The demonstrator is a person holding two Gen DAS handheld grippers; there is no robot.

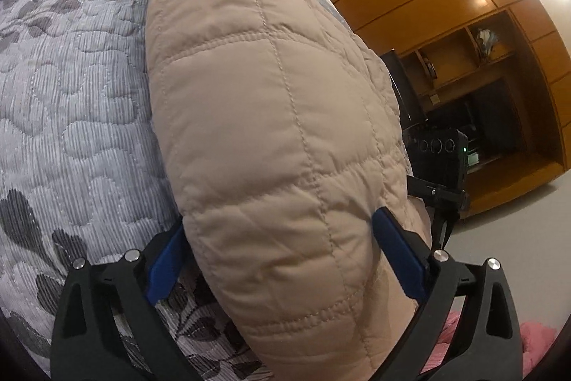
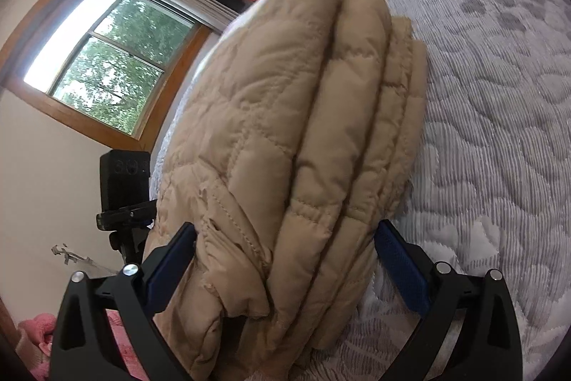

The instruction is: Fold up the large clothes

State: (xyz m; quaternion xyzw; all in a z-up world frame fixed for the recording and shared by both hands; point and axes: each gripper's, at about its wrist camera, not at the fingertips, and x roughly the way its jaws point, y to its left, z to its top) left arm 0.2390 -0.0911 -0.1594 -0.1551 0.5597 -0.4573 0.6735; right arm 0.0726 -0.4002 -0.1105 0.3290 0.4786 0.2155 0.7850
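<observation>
A beige quilted puffer jacket (image 1: 264,116) is folded into a thick bundle over the grey floral bedspread (image 1: 71,88). My left gripper (image 1: 282,238) has its blue-padded fingers (image 1: 167,263) pressed against both sides of the bundle, shut on it. In the right wrist view the jacket (image 2: 285,138) shows several stacked folded layers. My right gripper (image 2: 285,252) also grips the bundle between its fingers (image 2: 403,270). The bundle hides the space between each pair of fingers.
The bedspread (image 2: 499,131) fills the right of the right wrist view. A black camera on a tripod (image 1: 439,159) stands beside the bed, also in the right wrist view (image 2: 123,181). Wooden wardrobe and shelves (image 1: 464,34), a window (image 2: 107,66), pink cloth (image 2: 39,331) sit around.
</observation>
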